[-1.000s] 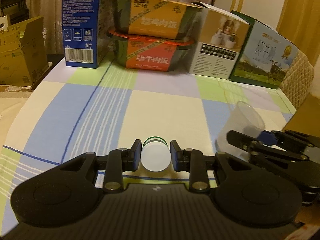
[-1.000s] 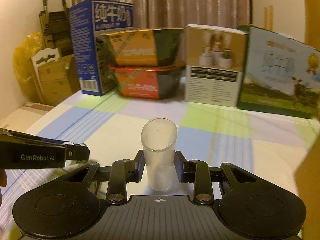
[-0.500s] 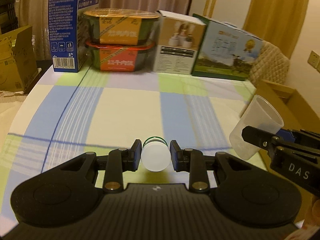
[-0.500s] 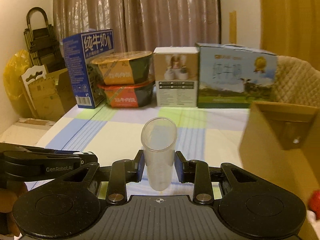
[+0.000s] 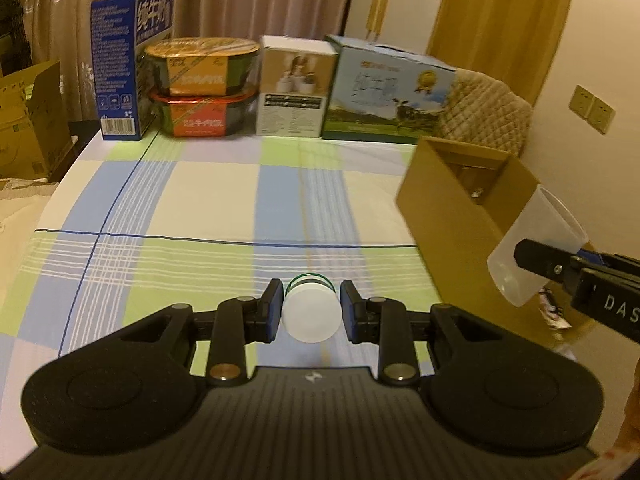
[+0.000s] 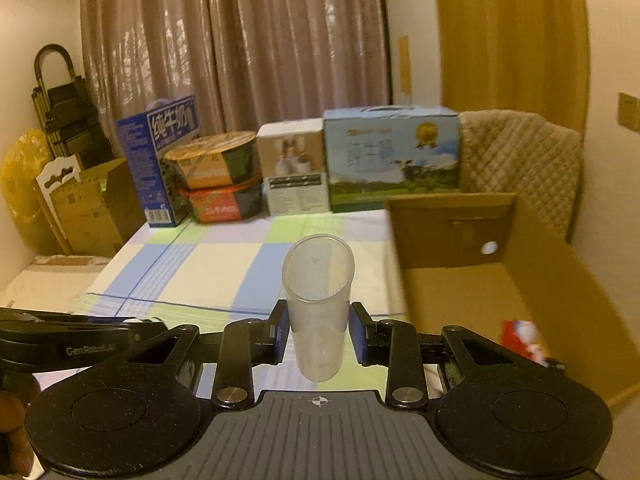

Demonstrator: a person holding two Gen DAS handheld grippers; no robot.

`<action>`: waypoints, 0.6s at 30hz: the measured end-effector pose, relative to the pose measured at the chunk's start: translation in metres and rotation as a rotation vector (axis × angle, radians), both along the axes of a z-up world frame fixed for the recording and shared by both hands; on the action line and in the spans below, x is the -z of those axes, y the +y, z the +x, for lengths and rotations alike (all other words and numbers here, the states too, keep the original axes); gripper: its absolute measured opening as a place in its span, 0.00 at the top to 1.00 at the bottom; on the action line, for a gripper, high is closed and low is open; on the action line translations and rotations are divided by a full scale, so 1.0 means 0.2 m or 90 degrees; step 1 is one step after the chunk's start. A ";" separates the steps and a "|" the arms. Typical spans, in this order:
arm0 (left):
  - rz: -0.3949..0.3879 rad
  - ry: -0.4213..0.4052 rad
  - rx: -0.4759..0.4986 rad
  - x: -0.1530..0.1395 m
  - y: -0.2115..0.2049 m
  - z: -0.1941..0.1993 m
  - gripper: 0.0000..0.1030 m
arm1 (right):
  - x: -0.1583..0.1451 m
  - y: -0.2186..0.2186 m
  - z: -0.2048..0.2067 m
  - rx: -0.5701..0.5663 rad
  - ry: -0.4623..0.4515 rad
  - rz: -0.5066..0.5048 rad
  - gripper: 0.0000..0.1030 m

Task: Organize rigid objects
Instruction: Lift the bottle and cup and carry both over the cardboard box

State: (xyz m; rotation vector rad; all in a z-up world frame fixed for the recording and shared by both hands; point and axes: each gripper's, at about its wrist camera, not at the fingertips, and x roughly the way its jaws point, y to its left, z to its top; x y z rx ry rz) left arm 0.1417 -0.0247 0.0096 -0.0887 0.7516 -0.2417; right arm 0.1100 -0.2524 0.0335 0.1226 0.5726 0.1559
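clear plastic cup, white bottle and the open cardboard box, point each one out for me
clear plastic cup [image 6: 318, 304], right wrist view, mid wall
white bottle [image 5: 311, 316], left wrist view, white base
cardboard box [image 6: 452, 224], right wrist view, inner far wall

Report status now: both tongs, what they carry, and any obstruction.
Left tongs shut on white bottle. Right tongs shut on clear cup. Cardboard box open at right, nothing blocking it.

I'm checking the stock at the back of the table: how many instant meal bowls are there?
2, stacked between the blue carton and the white box: an orange-labelled bowl on top of a red-labelled bowl. Others could be hidden behind the boxes.
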 end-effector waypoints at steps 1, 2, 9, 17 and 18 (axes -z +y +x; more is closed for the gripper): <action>-0.001 -0.002 0.003 -0.02 -0.02 -0.02 0.75 | -0.02 -0.03 -0.03 0.005 -0.001 0.002 0.72; -0.001 -0.004 0.009 -0.04 -0.05 -0.05 0.75 | -0.03 -0.07 -0.06 0.011 -0.002 0.002 0.72; -0.010 -0.018 0.046 -0.14 -0.23 -0.18 0.75 | -0.10 -0.26 -0.21 0.052 -0.009 0.007 0.72; -0.003 -0.028 0.099 -0.18 -0.46 -0.23 0.75 | -0.10 -0.49 -0.31 0.096 -0.006 0.031 0.72; -0.003 -0.029 0.105 -0.19 -0.49 -0.24 0.75 | -0.10 -0.51 -0.32 0.102 -0.005 0.032 0.72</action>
